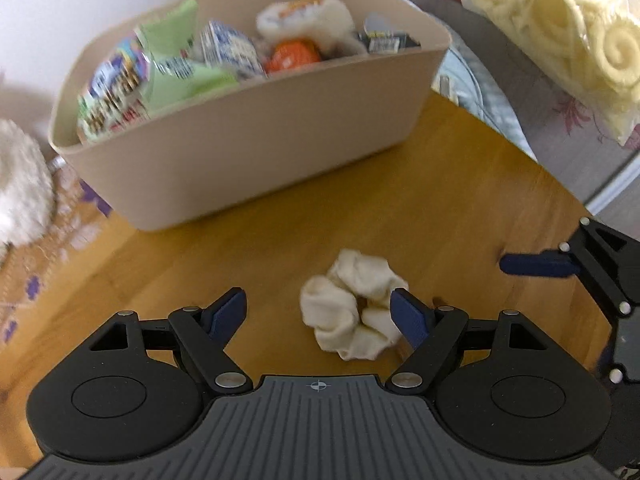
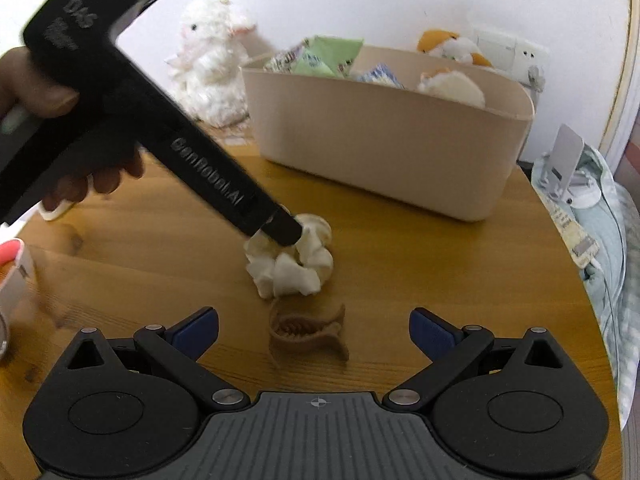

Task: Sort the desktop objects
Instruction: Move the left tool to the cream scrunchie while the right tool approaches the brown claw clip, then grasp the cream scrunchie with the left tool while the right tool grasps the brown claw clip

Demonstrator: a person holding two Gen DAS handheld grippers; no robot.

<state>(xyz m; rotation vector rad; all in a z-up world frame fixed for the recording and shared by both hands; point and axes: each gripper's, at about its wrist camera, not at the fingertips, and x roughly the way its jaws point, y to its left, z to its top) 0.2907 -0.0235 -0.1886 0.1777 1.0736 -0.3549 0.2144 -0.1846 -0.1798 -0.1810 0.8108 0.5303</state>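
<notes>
We see soft, even indoor light on both views — bright on the pale wall [image 2: 400, 4], warm on the wooden table [image 1: 460, 208]. Shadows are faint, just a dim patch under the beige bin [image 1: 256, 140]. Motion blur smears the packets in the bin and the far left edge of the left wrist view. Both fisheye views bend straight lines at the edges — corners fall to black.

A wooden table [image 1: 460, 184] carries a beige bin [image 1: 256, 132], a cream scrunchie [image 1: 344, 312] near it, and a brown hair claw [image 2: 306, 336] just beside the scrunchie.
</notes>
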